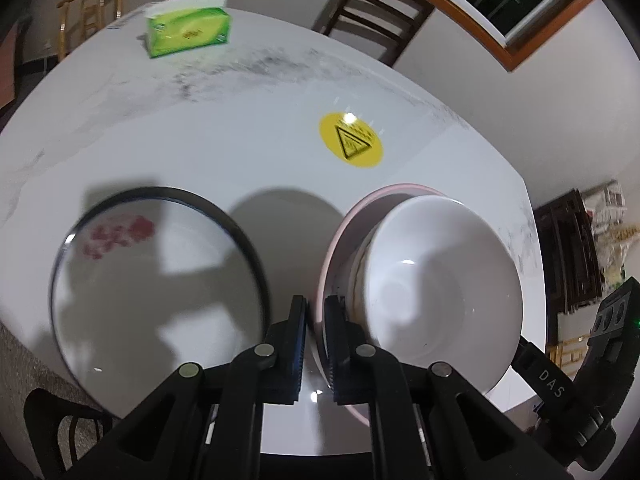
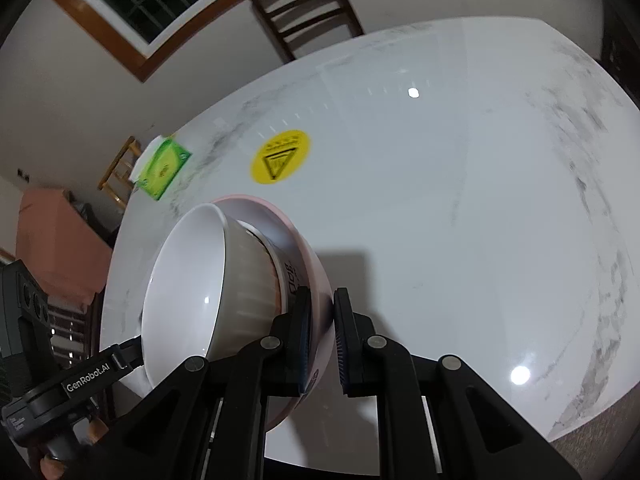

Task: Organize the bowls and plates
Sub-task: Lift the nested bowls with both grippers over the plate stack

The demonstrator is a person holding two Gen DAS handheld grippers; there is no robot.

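Note:
A white bowl (image 1: 436, 280) sits nested inside a pink bowl (image 1: 340, 236). My left gripper (image 1: 316, 312) is shut on the pink bowl's rim at its left side. My right gripper (image 2: 322, 312) is shut on the pink bowl's (image 2: 316, 280) opposite rim, with the white bowl (image 2: 184, 292) to its left. The stacked pair is held above the table. A black-rimmed white plate with a red pattern (image 1: 156, 288) lies on the table to the left of the bowls.
White marble table (image 1: 240, 140) with a round yellow warning sticker (image 1: 352, 140) and a green tissue box (image 1: 188, 30) at the far side. Wooden chairs (image 1: 372, 12) stand behind the table. The table's near edge runs along the bottom (image 2: 580, 420).

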